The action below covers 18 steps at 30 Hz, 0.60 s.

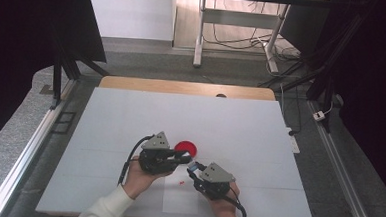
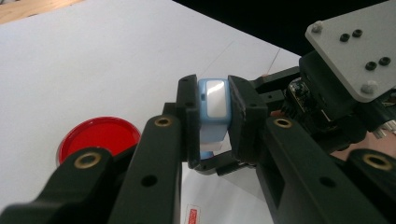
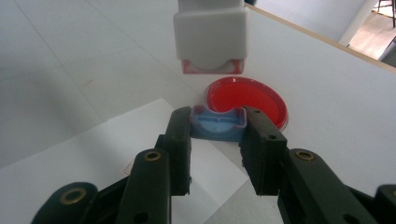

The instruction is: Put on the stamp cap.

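High view first: both hands sit low in the frame, just below centre; the left gripper point(image 1: 187, 160) and the right gripper point(image 1: 193, 167) meet tip to tip over the white table point(image 1: 130, 115); a fleck of blue, the cap point(image 1: 194, 165), shows at the right gripper's tips; the red dish point(image 1: 185, 148) lies just above the left gripper, and a sheet of paper point(image 1: 181, 200) lies below the hands.

Over to the left gripper view: its jaws are pressed in on the stamp body point(image 2: 215, 100) at centre frame, pale blue casing with a glossy white face; the pads clamp its two flat sides; the red dish point(image 2: 100, 135) sits lower left.

Now the right gripper view: the right gripper's jaws pinch the blue cap point(image 3: 217, 123) at centre, a shallow tray with a scooped front edge and a pinkish rim; the stamp body point(image 3: 210, 39) hangs at top centre, apart from the cap, white and blocky with a red-edged underside; the red dish point(image 3: 247, 100) lies behind the cap.

Handling, as I judge it: both pieces look like light, stiff moulded plastic, smooth enough to slip; the cap is thin-walled, so a gentle squeeze across its short sides suits it; the body is best held on its flat sides, clear of the inked end, which would probably smear.
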Tool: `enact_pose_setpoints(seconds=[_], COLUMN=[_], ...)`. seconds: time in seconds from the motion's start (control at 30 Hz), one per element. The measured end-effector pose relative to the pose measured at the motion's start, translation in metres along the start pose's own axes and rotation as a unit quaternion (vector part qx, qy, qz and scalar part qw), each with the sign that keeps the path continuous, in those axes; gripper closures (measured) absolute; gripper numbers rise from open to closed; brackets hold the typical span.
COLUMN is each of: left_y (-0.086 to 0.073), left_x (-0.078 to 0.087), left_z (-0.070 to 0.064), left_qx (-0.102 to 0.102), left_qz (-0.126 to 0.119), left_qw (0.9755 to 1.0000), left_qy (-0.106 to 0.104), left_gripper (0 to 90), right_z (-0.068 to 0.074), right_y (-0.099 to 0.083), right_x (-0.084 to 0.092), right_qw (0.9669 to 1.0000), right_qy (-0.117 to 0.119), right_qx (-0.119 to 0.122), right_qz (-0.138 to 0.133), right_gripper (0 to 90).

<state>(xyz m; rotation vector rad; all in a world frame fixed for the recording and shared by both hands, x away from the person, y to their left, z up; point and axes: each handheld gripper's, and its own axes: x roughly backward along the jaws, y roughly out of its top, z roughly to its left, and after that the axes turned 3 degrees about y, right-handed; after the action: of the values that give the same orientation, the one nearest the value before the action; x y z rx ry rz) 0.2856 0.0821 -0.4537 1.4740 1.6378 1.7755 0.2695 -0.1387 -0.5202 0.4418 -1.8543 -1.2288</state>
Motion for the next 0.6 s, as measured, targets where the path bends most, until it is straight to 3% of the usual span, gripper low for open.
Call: enact_pose_setpoints(seconds=[0.6], left_y=[-0.0020], left_x=[-0.0027], left_z=[0.0011], left_qx=[0.003], left_qz=[0.004], left_qw=[1.0000], left_qy=[0.008], left_gripper=[75.1], right_z=[0.0046], right_y=[0.0062], right_x=[-0.0014], right_qw=[0.9996], right_qy=[-0.013], right_qx=[-0.013], right_qz=[-0.019], right_gripper=[64.2])
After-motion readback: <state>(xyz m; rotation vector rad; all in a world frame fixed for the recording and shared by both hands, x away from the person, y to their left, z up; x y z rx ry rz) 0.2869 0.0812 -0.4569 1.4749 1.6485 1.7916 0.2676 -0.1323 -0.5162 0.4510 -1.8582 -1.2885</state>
